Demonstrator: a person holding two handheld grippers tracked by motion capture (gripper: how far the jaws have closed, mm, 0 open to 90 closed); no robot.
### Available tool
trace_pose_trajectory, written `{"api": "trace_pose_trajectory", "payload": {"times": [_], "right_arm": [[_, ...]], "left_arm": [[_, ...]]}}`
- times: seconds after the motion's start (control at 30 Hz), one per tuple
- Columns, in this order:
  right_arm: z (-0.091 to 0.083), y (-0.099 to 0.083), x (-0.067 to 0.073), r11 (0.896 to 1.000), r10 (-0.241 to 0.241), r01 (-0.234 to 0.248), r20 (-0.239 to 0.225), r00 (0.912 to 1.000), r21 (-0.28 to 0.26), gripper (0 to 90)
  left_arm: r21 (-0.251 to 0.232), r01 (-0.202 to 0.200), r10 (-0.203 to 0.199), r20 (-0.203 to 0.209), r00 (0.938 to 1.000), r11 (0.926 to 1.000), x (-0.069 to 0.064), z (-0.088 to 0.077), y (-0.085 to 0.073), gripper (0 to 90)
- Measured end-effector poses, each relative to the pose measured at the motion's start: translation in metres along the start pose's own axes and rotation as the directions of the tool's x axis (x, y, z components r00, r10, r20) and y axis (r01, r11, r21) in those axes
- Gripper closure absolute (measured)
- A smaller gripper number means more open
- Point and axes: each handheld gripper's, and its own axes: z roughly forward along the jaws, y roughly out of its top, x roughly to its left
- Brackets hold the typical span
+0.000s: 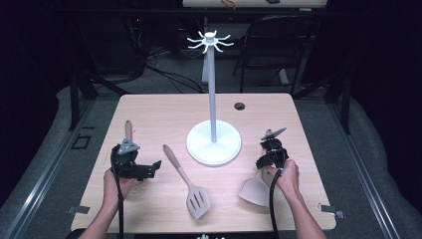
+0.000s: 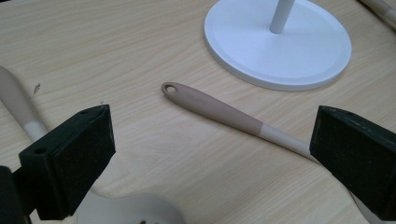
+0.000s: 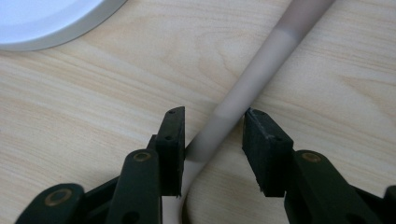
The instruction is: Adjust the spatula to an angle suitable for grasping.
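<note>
Two black jaws of the right gripper (image 3: 212, 140) stand part-way apart with the pale neck of a spatula (image 3: 254, 77) running up between them. The left-hand pad looks to touch the shaft; the other pad shows a sliver of table between itself and the shaft, so no clamp yet, by my reading.

Long axis: the handle leaves the jaws and runs away from the gripper, up and to the right in the right gripper view. It goes from cream near the pads to a browner grip farther out. The blade lies on the near side, under the person's right hand (image 1: 286, 177) in the high view. The jaws straddle the shaft roughly crosswise, which is the line a squeeze needs.

Farther out, ahead and to the left of this gripper, the white base of the hook stand (image 1: 214, 142) sits on the table (image 1: 159, 107).

Left gripper (image 2: 210, 149): jaws wide apart, nothing between the pads. A slotted turner (image 2: 219, 112) lies on the table beyond them, handle across the gap. A third utensil (image 2: 16, 105) lies off its left side.

Nearer hand for the spatula: the right, plainly.
</note>
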Motion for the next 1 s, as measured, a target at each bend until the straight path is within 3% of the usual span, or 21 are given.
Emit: {"api": "trace_pose_trajectory", "payload": {"times": [0.07,0.27,0.43,0.73,0.83,0.9,1.0], "right_arm": [[-0.0003,-0.0004,-0.0003,1.000,-0.001,0.001,0.002,1.0000,0.000,62.1],[-0.0041,-0.0010,-0.0036,0.997,-0.076,0.076,0.009,0.9970,0.034,67.1],[-0.0039,-0.0026,-0.0037,0.997,-0.072,0.071,0.018,0.9973,0.028,68.6],[-0.0093,-0.0046,-0.0069,0.986,-0.135,0.128,0.057,0.9892,0.110,71.7],[-0.0074,-0.0060,-0.0037,0.989,-0.125,0.118,0.070,0.9897,0.094,71.5],[-0.0072,-0.0043,-0.0033,0.984,-0.140,0.132,0.065,0.9880,0.118,70.3],[-0.0048,-0.0032,-0.0062,0.995,-0.082,0.079,0.043,0.9957,0.064,69.2]], "left_arm": [[-0.001,0.001,-0.001,0.000,1.0000,1.0000,-0.0003,-0.0002,0.0000,0.0],[0.002,0.001,-0.001,0.004,1.0000,1.0000,0.0000,0.0004,-0.0001,0.0],[0.000,-0.003,0.003,0.003,1.0000,1.0000,-0.0008,0.0006,0.0000,0.0],[0.001,-0.001,0.001,0.002,1.0000,1.0000,-0.0009,0.0006,-0.0001,0.0],[0.001,0.002,-0.002,0.001,1.0000,1.0000,-0.0018,0.0011,0.0000,0.0],[0.007,-0.004,0.004,0.003,1.0000,1.0000,-0.0025,0.0018,0.0003,0.0],[0.009,-0.007,0.007,0.004,1.0000,0.9999,-0.0026,0.0026,0.0006,0.0]]}}
